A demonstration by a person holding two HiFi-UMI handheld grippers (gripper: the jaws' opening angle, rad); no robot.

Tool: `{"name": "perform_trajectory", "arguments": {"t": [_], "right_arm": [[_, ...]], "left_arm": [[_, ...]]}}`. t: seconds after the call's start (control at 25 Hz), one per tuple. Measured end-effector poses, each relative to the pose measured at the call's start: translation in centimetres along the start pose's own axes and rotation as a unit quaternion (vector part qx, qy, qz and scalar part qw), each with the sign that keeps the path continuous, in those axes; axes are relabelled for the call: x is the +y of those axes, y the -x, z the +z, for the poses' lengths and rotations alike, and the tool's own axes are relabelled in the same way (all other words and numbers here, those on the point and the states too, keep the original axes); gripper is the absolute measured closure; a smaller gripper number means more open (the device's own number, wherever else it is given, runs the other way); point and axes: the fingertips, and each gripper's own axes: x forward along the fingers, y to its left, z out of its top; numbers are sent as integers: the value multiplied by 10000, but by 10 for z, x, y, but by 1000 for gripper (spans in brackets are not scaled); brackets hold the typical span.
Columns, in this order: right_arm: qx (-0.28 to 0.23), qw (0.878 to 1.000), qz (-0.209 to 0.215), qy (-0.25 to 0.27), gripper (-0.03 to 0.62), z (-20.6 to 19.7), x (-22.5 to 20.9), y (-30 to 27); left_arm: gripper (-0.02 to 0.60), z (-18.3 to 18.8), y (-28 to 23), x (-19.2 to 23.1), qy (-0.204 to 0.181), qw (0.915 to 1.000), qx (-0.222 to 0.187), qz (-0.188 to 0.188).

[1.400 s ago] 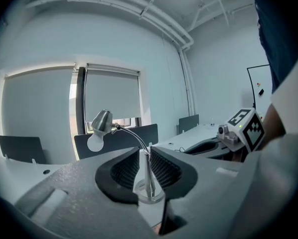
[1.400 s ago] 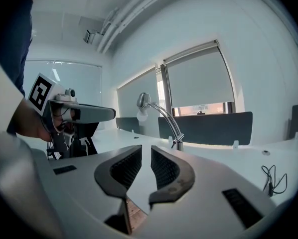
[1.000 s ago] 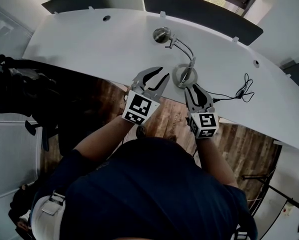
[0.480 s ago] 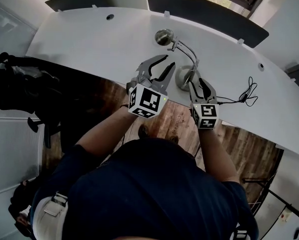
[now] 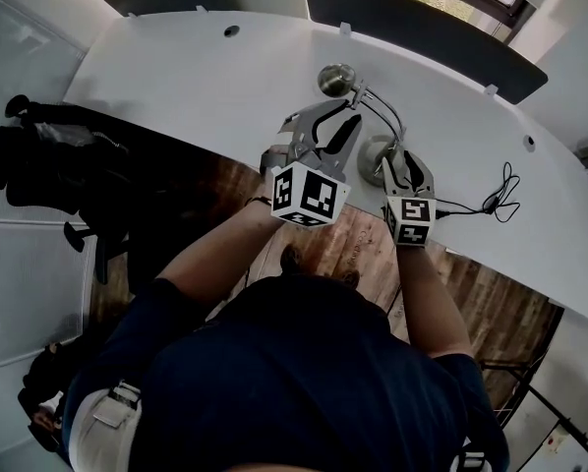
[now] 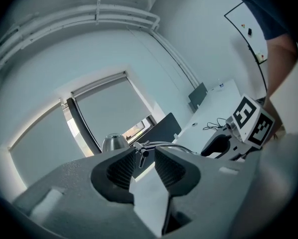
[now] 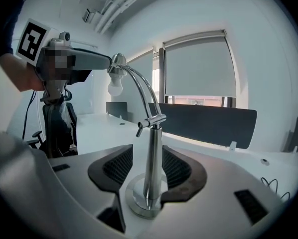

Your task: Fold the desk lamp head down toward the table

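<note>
A shiny silver desk lamp (image 7: 154,138) stands on the white curved table (image 5: 176,77), close to the table's front edge, in the upper middle of the head view. Its round silver lamp head (image 5: 336,79) is high up at the end of a bent neck, so it is not folded down yet. The right gripper (image 7: 148,158) sits low, at the bottom middle of its own view, just above the round base (image 7: 135,195). Its claw is wide. The jaws have just been opening, and the lamp's straight pole stands between them, but the pads do not squeeze it. This gripper looks to be there to keep the lamp from tipping over. The left gripper (image 6: 145,156) is higher up, near the lamp head. Its claw is a little apart and holds nothing. It is probably there to catch the head or the neck and bring it down.
</note>
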Motion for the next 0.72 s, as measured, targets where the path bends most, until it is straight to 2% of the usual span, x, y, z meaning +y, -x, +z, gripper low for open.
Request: {"name": "perform_trajectory", "arguments": {"t": [0.16, 0.44, 0.64, 0.72], "right_arm": [[-17, 10000, -44, 16, 416, 1, -3, -11], [-21, 9999, -125, 84, 421, 2, -8, -28], [-11, 9997, -249, 85, 473, 3, -12, -34], [-31, 9996, -264, 91, 474, 2, -14, -36]], "left_arm": [[477, 3, -7, 2, -341, 9994, -42, 69], [491, 3, -13, -1, -687, 9976, 7, 131], [517, 3, -14, 2, -853, 9961, 15, 244], [520, 2, -14, 2, -836, 9962, -41, 258]]}}
